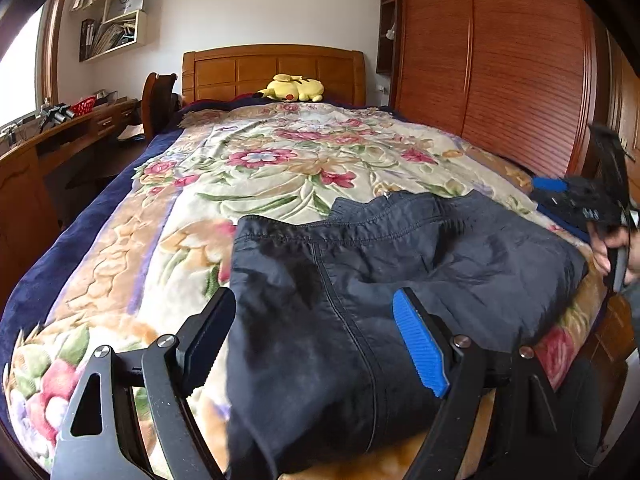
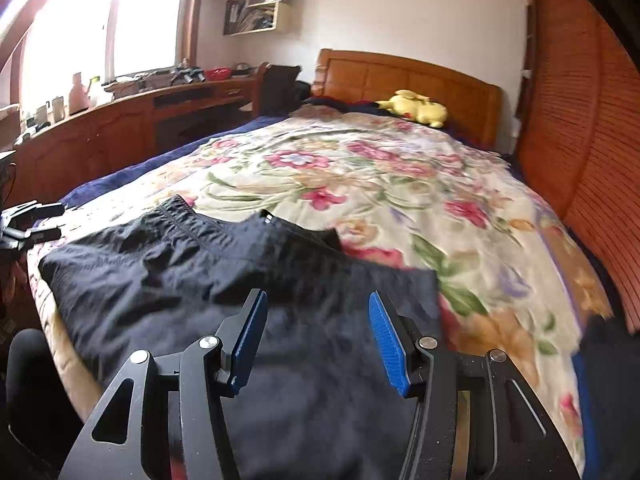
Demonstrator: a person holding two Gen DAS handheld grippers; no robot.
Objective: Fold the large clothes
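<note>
- Far left of both views, a wooden desk [image 1: 60, 132] runs along the window wall, with a red basket [image 1: 83, 105] and small clutter on its top; wall shelves [image 1: 116, 20] hang above it.
- A dark blue bedspread edge [image 1: 80, 216] borders the left side of the bed, under a floral blanket [image 1: 260, 160] that covers the mattress up to the wooden headboard [image 1: 276, 72].
- A yellow plush toy [image 1: 294, 88] lies at the head of the bed, just in front of the headboard.
- The left gripper [image 1: 314, 340] hovers low over the near end of the bed, its 2 fingers spread wide apart and clamping nothing; the left finger sits at the garment's left edge, and the right blue pad [image 1: 420, 348] is above the cloth.
- The dark garment [image 1: 380, 272], a large black piece with a zipper seam running down it, lies rumpled on the floral blanket at the foot of the bed, its hem toward the headboard.
- The right gripper [image 2: 318, 336] hangs above the same garment, fingers parted with bare cloth between them, gripping nothing.
- At the right edge of the left wrist view, a hand [image 1: 616, 252] holds the right gripper's handle; this part is blurred.
- A slatted wooden wardrobe [image 1: 500, 60] fills the right wall beside the bed.
</note>
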